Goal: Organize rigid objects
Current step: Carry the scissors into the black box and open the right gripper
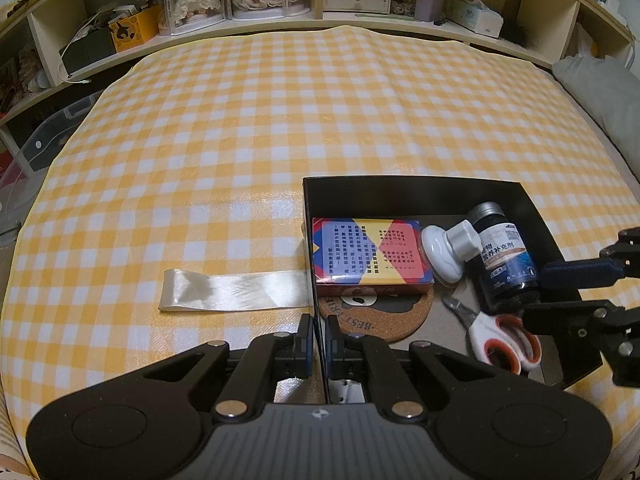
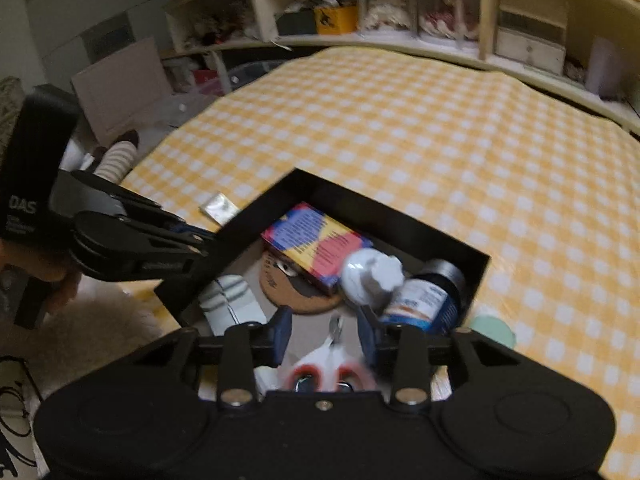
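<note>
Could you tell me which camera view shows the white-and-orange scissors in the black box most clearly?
The left wrist view shows the scissors best: they lie sharp and whole, from blade tips to handles, on the floor of the black box. In the right wrist view the scissors are blurred, and that gripper's body hides their handles.

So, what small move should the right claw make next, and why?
Probably lift the right claw out of the box and over to the green disc beside it. Its jaws are open and empty, the scissors and bottle already lie inside, and the left claw pinches the box wall steady.
</note>
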